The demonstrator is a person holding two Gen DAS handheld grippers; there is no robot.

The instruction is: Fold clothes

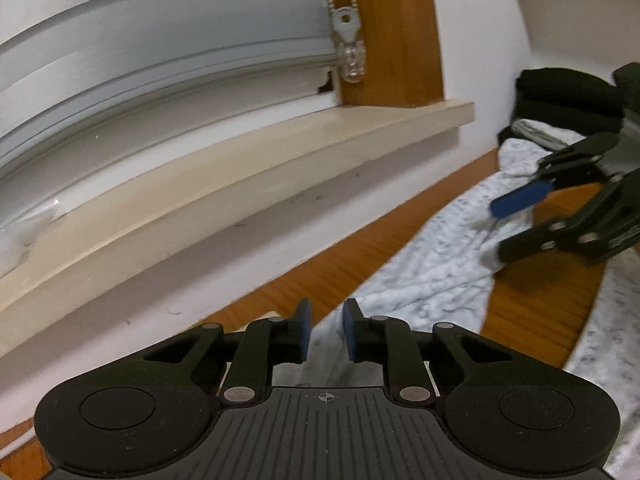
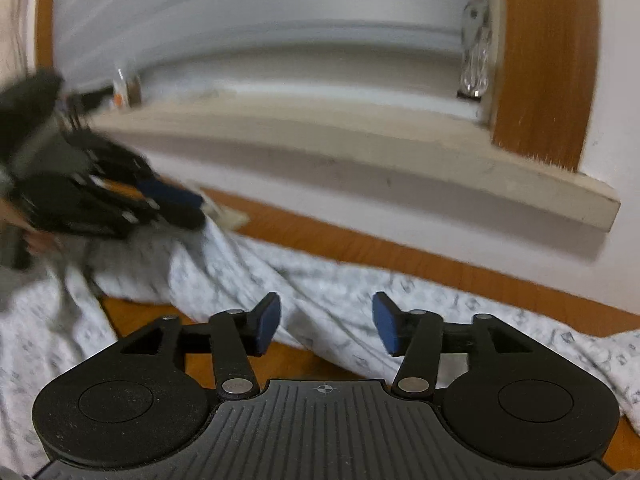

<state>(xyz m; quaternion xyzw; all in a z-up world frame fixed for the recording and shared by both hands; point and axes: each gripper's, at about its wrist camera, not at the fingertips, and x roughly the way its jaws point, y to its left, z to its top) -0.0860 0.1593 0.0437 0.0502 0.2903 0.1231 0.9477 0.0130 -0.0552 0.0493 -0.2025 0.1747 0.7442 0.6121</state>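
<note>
1. your left gripper [image 1: 327,330] sits at 6 o'clock in its own view, its blue pads a narrow gap apart, with a strip of cloth [image 1: 432,268] lying in that gap; whether they pinch it, you cannot tell.
2. your right gripper [image 2: 326,328] stands wide apart, holding nothing, above the cloth on the table [image 2: 400,252].
3. folded stack [image 1: 560,104] at 2 o'clock.

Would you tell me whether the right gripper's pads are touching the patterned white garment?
Apart: the right wrist view shows the right gripper wide open, its pads hanging clear above the patterned white garment.
</note>
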